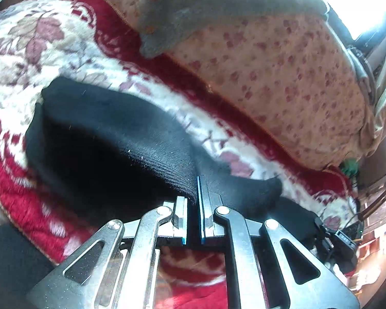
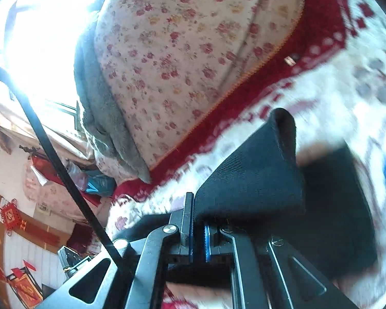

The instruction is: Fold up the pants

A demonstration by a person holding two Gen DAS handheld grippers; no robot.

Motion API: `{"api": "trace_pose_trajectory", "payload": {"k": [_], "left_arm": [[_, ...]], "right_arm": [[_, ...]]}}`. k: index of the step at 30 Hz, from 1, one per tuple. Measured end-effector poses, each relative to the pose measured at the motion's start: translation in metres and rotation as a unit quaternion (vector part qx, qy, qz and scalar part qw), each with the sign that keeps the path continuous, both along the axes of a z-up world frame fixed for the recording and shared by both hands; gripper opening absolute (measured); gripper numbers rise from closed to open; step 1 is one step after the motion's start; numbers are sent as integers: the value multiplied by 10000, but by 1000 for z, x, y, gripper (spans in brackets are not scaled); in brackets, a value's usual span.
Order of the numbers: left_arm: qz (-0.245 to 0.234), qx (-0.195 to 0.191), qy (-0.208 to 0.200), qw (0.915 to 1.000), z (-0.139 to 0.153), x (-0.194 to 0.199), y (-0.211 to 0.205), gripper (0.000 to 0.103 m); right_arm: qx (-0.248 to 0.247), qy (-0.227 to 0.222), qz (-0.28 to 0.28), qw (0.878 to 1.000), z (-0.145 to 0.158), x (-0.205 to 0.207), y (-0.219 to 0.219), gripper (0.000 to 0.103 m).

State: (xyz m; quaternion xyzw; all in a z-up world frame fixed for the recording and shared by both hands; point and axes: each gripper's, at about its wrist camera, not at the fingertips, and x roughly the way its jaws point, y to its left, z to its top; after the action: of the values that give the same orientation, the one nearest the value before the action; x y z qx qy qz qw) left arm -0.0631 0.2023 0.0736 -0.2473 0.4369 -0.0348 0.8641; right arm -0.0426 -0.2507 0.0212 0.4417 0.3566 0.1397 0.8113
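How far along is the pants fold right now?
Done: both grippers have a grip on the black pants. In hand: the left gripper and right gripper each pinch an edge of the fabric, which is raised off the red floral blanket. Left: laying the lifted fabric over and flattening it; no finished fold shows.
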Motion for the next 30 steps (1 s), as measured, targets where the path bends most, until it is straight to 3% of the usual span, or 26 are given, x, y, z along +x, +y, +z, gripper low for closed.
{"api": "trace_pose_trajectory", "payload": {"k": [8,16,21,24,26,30], "left_arm": [[191,-44,436,9989,-39,-5,10,6],[245,103,399,9988,-34,-2,-1,6],[99,26,218,9997,-20,-5,-5,6],[2,194,120,9997,-19,-5,-14,6],[13,237,238,9994,-27,-3,-17,6],[85,220,412,9989,-44,-5,-15,7]], "right_arm": [[229,339,-280,9988,-45,-26,-9,6],[375,52,-574,9976,-47,-13,-29,5],[311,-158,-541,9979,-31,-21,-32,5],[292,-287,-608,9973,-22,-34,-41,5],[157,-210,-703,9972,-24,-39,-46,5],[374,276,-842,9954,-50,-35,-51,5]]}}
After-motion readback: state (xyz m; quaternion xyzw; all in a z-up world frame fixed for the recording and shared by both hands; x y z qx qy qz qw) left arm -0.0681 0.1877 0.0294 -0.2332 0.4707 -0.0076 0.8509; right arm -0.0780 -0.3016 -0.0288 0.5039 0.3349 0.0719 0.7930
